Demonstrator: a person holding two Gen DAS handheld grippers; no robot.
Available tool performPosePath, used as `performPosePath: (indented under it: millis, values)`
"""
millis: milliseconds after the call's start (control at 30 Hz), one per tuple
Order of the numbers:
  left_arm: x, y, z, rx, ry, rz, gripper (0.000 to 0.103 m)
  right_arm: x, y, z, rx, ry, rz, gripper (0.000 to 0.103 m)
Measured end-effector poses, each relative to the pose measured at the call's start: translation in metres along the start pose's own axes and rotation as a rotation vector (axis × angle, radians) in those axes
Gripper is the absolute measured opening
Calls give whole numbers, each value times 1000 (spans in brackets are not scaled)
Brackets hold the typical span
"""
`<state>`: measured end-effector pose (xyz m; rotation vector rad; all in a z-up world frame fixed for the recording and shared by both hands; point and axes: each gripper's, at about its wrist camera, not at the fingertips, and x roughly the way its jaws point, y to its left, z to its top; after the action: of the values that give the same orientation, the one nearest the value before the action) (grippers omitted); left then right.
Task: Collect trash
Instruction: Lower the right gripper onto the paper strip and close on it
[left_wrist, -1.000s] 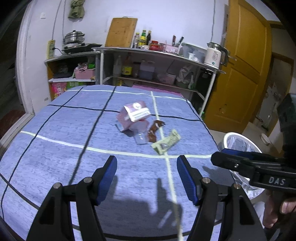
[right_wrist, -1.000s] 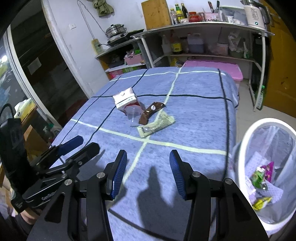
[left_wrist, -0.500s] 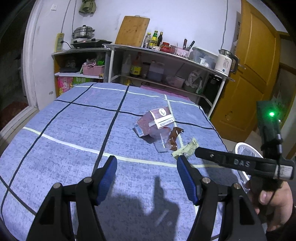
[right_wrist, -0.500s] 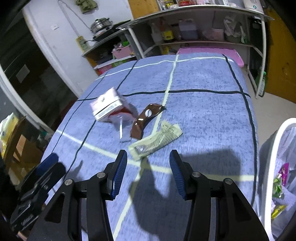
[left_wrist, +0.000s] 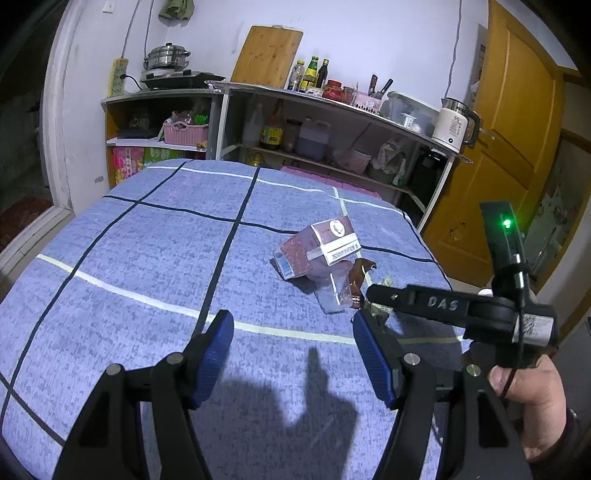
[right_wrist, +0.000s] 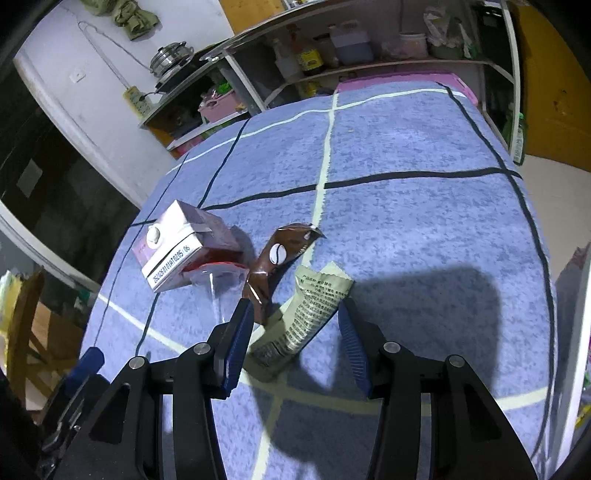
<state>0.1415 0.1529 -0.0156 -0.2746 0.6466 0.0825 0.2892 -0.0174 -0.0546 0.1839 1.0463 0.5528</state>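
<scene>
Trash lies together on the blue checked tablecloth (right_wrist: 406, 229): a pink and white carton (right_wrist: 181, 247) (left_wrist: 321, 247), a clear plastic bag (right_wrist: 218, 284) (left_wrist: 334, 291), a brown coffee sachet (right_wrist: 277, 262) (left_wrist: 360, 275) and a pale green printed wrapper (right_wrist: 306, 317). My right gripper (right_wrist: 295, 339) is open, low over the table, its fingers on either side of the green wrapper. My left gripper (left_wrist: 293, 360) is open and empty, short of the pile. The right gripper's body (left_wrist: 454, 306) hides the green wrapper in the left wrist view.
A white-rimmed trash bin (right_wrist: 576, 332) stands off the table's right edge. Metal shelves (left_wrist: 332, 122) with bottles, a kettle (left_wrist: 452, 125) and a cutting board (left_wrist: 267, 55) stand behind the table. A yellow door (left_wrist: 517, 140) is at the right.
My right gripper has moved forward and down to the trash pile until its open fingers flank the green wrapper. The left gripper has drifted left, still open.
</scene>
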Motion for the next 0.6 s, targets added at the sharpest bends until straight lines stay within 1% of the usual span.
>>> performPosePath:
  millis: [67, 100, 133, 200, 233, 367, 500, 600]
  values:
    - [4, 0, 1, -5, 8, -9, 69, 1, 4, -1, -26, -4, -21, 49]
    - [6, -1, 1, -8, 13, -14, 69, 1, 6, -2, -41, -6, -34, 44]
    - [8, -1, 2, -10, 17, -18, 69, 0, 6, -2, -55, -7, -55, 36]
    - [12, -3, 2, -13, 25, -28, 69, -1, 3, -4, -63, -10, -77, 27]
    - [14, -4, 3, -15, 30, -34, 69, -2, 0, -4, -59, -8, -69, 25]
    - [23, -8, 4, -22, 49, -49, 69, -6, -5, -6, -62, -2, -63, 22]
    - [27, -11, 5, -24, 55, -50, 69, -8, -11, -7, -23, 8, -13, 22]
    - [27, -12, 5, -26, 56, -48, 69, -7, -11, -7, -11, 13, -17, 22]
